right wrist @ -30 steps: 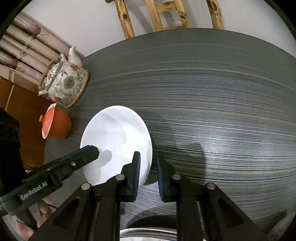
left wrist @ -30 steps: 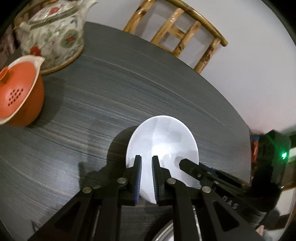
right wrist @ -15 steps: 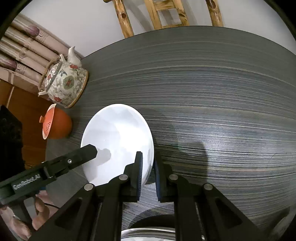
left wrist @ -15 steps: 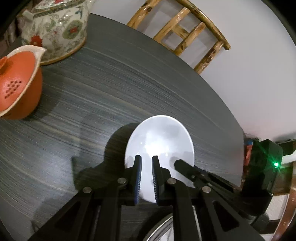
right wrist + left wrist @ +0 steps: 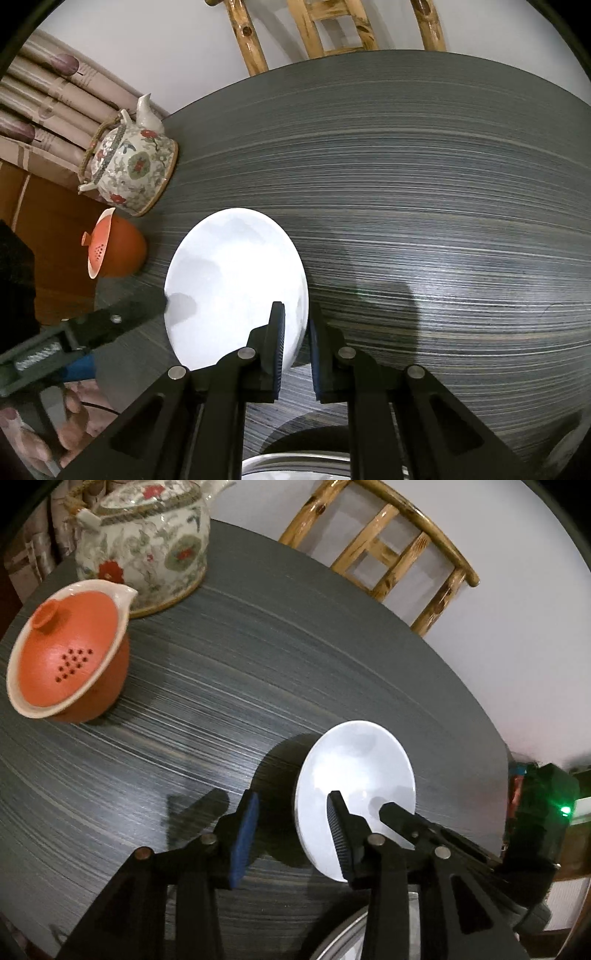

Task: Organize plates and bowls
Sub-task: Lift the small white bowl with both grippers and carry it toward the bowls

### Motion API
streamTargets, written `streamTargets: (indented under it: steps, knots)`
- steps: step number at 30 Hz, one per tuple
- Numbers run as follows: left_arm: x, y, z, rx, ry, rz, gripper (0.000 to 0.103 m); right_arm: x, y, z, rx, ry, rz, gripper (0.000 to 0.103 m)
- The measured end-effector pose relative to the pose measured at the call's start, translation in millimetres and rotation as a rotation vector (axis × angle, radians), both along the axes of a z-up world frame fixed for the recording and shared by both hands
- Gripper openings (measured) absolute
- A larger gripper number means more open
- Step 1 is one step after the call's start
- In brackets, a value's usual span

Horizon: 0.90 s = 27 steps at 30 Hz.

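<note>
now, from the left wrist view: white plate [image 5: 354, 775] held tilted above the dark round table [image 5: 221, 686], its shadow on the wood just to the left. left gripper [image 5: 291, 834] spread, jaws just opened, near rim of the plate between them but with a clear gap to the left pad; right pad against the plate's face, whether touching cannot be told. right gripper [image 5: 384, 810] reaching in from the right onto the plate's lower edge. orange lidded cup [image 5: 70, 653] and flowered teapot [image 5: 147, 542] well apart at the far left; chair [image 5: 391, 550] beyond the far edge. rim of a metal bowl [image 5: 343, 938] at the bottom, just below the plate. table edge close on the right, plenty of bare top to the left and ahead.

then, from the right wrist view: right gripper [image 5: 295, 332] pinching the plate's [image 5: 236, 280] right rim, pads pressed on both sides. left gripper [image 5: 147, 306] at the plate's left edge, blurred, a hand [image 5: 48, 435] behind it. teapot [image 5: 129, 166] and cup [image 5: 114, 247] beside the left table edge; wide open table [image 5: 424, 184] to the right. metal bowl [image 5: 295, 461] at the bottom.

likely early to midway: one plate in hand, passed over to the right side, not yet set down; placing left to do. little else of plates or bowls visible.
</note>
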<state>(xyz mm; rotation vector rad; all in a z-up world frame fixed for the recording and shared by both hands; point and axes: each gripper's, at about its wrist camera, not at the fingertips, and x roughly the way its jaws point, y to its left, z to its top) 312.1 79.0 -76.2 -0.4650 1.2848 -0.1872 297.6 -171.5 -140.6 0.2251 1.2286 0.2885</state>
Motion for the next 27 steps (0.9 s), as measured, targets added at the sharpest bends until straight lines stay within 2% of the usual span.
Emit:
streamTargets:
  steps: [8,12,20,27]
  knots:
    - [1,-7,-13,0.017,-0.012,0.020,0.038,-1,1,-2,-0.007,0.000,-0.005,0.011]
    - [4,-11,-19,0.017,0.001,0.013,0.019,0,2,-4,-0.003,0.001,-0.008,0.011]
    - [1,-18,-24,0.062,0.000,-0.001,0.005,-1,4,-3,-0.019,-0.022,0.011,0.010]
    - [-5,-25,-24,0.091,-0.014,-0.021,0.005,-1,2,-3,-0.005,-0.027,-0.001,0.009]
